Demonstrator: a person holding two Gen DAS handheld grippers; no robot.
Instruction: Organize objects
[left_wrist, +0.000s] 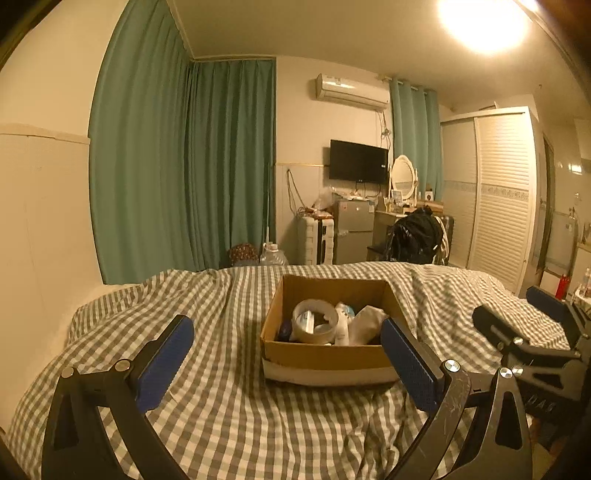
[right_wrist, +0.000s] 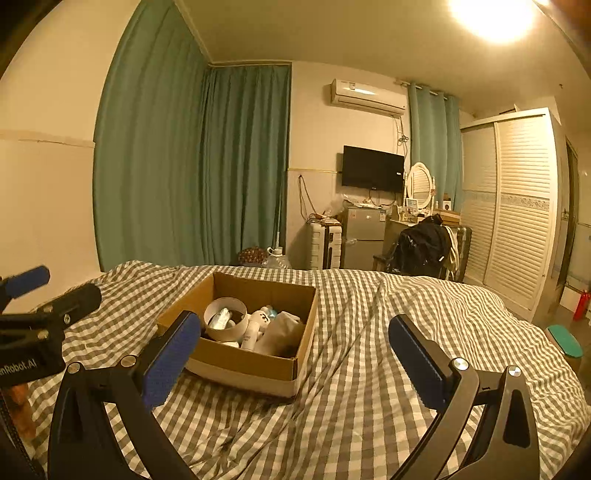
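Left wrist view: the cardboard box (left_wrist: 325, 354) sits on the bed (left_wrist: 221, 424), on its grey-and-white checked cover, straight ahead between the two blue pads.
Left tool (left_wrist: 286, 363): spread wide, nothing held; its right pad overlaps the box's near right corner in this view, and contact cannot be told.
Right tool (right_wrist: 293, 363): spread wide, nothing held, hovering over the cover to the right of the box.
Box contents: a tape roll (left_wrist: 315, 320) lies at the left inside the box; a white bottle (left_wrist: 341, 325) leans just right of the roll; a crumpled pale bag (left_wrist: 367, 323) fills the right side.
Box, right wrist view: left of centre, partly behind the left pad.
Behind the box: green curtains (left_wrist: 184, 166), wall television (left_wrist: 358, 161), small fridge (left_wrist: 352, 230), white wardrobe (left_wrist: 498, 195).
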